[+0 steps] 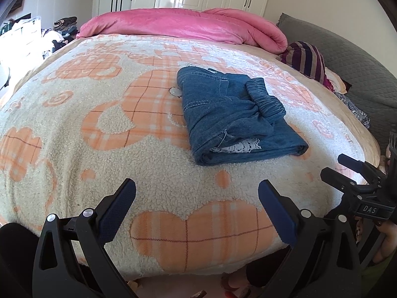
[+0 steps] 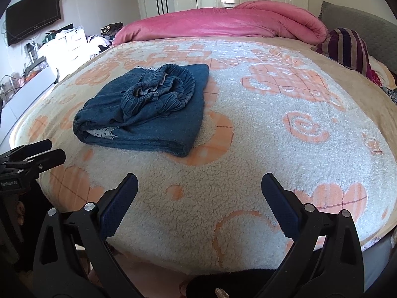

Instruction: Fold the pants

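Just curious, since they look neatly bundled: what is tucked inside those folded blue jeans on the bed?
At the open front edge of the folded jeans, a strip of white patterned lining peeks out between the layers. Whatever lies deeper inside is covered by denim. The jeans rest on the fleece blanket.

Pink duvet (image 1: 178, 24) and striped pillow (image 2: 345, 47) on patterned blanket (image 1: 99, 114).

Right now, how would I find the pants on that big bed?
Look at the bed, covered by a cream blanket with orange hearts, with a pink duvet rolled along its far edge. In the middle of that blanket lies a folded bundle: the pants. They are the only dark blue denim there, with a scrunched elastic waistband on top.
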Demonstrator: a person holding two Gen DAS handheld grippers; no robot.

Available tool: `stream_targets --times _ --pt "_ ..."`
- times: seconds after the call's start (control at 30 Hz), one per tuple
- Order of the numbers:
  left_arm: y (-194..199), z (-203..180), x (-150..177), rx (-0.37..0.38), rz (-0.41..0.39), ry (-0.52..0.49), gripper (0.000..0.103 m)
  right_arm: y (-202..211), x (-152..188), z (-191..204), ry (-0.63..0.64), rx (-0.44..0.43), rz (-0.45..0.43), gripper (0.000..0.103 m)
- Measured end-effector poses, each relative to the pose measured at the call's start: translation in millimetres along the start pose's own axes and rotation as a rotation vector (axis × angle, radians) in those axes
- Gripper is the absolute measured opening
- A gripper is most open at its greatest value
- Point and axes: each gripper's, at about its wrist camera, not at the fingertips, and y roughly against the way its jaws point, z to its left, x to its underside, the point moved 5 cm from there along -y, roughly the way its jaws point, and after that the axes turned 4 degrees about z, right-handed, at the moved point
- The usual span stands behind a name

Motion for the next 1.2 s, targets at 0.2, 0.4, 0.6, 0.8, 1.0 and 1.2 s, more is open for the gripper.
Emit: stream_targets --times 0.2,0.4,0.6,0.8,1.0,1.2 --pt "1.8 -1.3 0.4 0.002 -0.001 -0.002 0.099 1.4 0.3 0.9 0.004 0.005 0.000 0.094" --pt "2.9 -2.6 0.1 0.002 -0.004 -0.004 0.099 1.2 0.0 0.6 0.004 0.002 0.002 0.094" --pt "3.4 -2.9 0.2 0.003 -0.004 -0.003 0.099 1.3 -0.1 1.2 0.005 0.002 0.003 0.094" --pt "3.2 -2.7 0.0 0.002 -0.004 -0.005 0.099 2.1 0.2 1.2 0.004 0.004 0.002 0.094" --pt "3.7 -2.2 0.0 0.003 -0.004 -0.002 0.099 3.5 0.3 0.2 0.000 0.009 0.002 0.094" --pt "4.3 -1.9 0.0 0.004 -0.005 -0.001 0.099 4.0 0.2 0.6 0.001 0.010 0.001 0.094"
